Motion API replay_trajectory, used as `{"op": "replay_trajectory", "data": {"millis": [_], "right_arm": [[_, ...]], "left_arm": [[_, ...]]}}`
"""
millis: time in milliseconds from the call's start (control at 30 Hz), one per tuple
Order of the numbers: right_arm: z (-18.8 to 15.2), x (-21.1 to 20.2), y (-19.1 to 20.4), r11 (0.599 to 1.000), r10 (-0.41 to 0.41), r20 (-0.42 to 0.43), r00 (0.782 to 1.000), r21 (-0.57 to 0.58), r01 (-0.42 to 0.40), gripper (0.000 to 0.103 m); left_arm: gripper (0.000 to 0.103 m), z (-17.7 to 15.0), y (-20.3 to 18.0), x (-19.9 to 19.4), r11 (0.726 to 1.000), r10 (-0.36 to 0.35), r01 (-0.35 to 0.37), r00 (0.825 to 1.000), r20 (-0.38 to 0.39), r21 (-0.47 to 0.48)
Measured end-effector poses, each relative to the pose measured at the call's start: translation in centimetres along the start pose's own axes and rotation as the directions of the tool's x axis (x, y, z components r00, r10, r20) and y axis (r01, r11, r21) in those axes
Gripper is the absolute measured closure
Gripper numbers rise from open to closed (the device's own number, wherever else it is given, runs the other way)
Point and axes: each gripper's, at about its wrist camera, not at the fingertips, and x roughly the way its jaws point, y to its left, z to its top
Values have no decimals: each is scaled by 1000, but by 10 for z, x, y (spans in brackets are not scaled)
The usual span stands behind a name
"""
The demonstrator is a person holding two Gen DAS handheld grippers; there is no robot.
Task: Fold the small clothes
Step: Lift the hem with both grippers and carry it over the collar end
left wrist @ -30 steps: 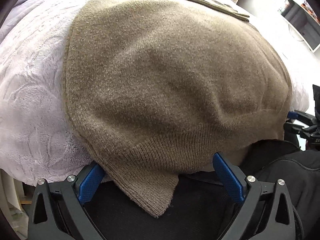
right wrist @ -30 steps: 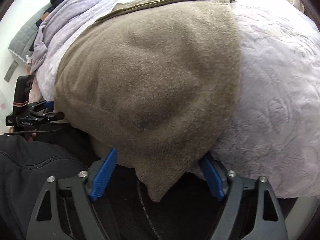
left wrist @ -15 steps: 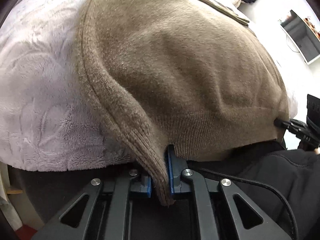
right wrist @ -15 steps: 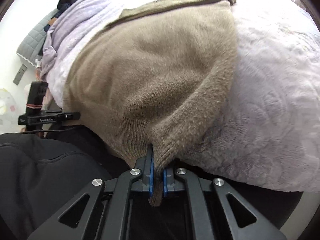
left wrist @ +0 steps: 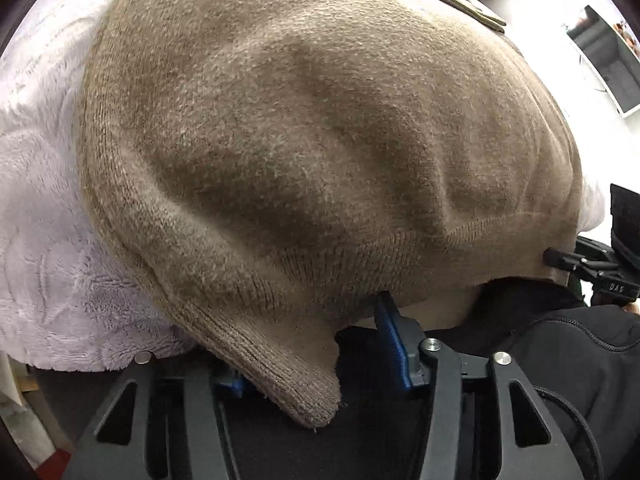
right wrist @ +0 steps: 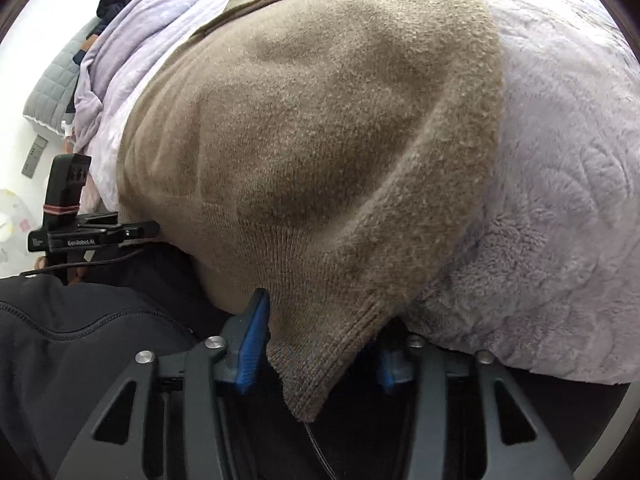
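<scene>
**Both grippers let go of the sweater's hem corners**

The brown knitted sweater (left wrist: 320, 152) lies spread over the fluffy pale lilac blanket (left wrist: 44, 264), filling the space straight ahead of both grippers, and its ribbed hem hangs off the blanket's near edge toward them.

Left gripper (left wrist: 320, 364): its jaws have just been opening, and they stand apart now, released. The sweater's lower corner droops down between them. The blue pad (left wrist: 394, 348) on the right side stands clear of the knit; the pad on the left side is mostly hidden under the drooping corner, so contact there cannot be told. Off to this gripper's right, at the far end of the hem, the other gripper's black tip shows at the cloth's edge.

Right gripper (right wrist: 320, 360): same story, jaws just been opening, released. The other hem corner hangs between its fingers, with the left blue pad (right wrist: 252, 352) just beside the knit edge and the right pad half hidden behind the fold.

Below both grippers sits the person's black clothing (right wrist: 72, 340). Beyond the sweater's far edge, ahead of the right gripper and to its left, a crumpled lilac sheet (right wrist: 132, 40) lies heaped.
</scene>
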Motion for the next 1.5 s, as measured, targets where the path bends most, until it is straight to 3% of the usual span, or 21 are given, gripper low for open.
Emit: {"op": "replay_trajectory", "data": {"millis": [33, 67, 167, 367, 467, 567, 700, 967, 1233, 1500], "right_arm": [[0, -2, 1, 1000, 12, 11, 1000, -2, -12, 72], [-1, -4, 1, 1000, 29, 26, 999, -5, -29, 96], [0, -13, -4, 997, 75, 55, 996, 16, -76, 97], [0, -46, 5, 994, 102, 128, 987, -44, -97, 97], [5, -70, -4, 989, 145, 208, 967, -19, -145, 97], [10, -91, -7, 981, 187, 292, 938, -13, -191, 97], [18, -100, 4, 985, 169, 345, 923, -42, -165, 97], [57, -136, 4, 992, 128, 465, 876, -41, -123, 97], [129, -162, 7, 996, 93, 544, 834, -48, -80, 97], [182, -156, 7, 999, 31, 561, 827, -23, -22, 97]], "left_arm": [[95, 1, 1, -1, 1000, -6, 6, 1000, 5, -6], [95, 1, 3, -2, 999, -35, 35, 999, 2, -22], [96, -4, 7, -15, 998, -54, 55, 998, 17, -39], [96, -14, -4, -58, 997, -29, 23, 996, 89, 68], [96, -14, 0, -71, 997, -47, 39, 989, 141, 60], [96, -14, 11, -91, 995, -102, 97, 967, 232, 32], [96, -7, 18, -119, 992, -130, 123, 932, 337, 41], [96, 42, -8, -168, 989, -113, 53, 868, 483, 136], [96, 115, -18, -176, 990, -101, 28, 816, 569, 135], [96, 169, -15, -167, 996, -38, -16, 809, 586, 87]]}}
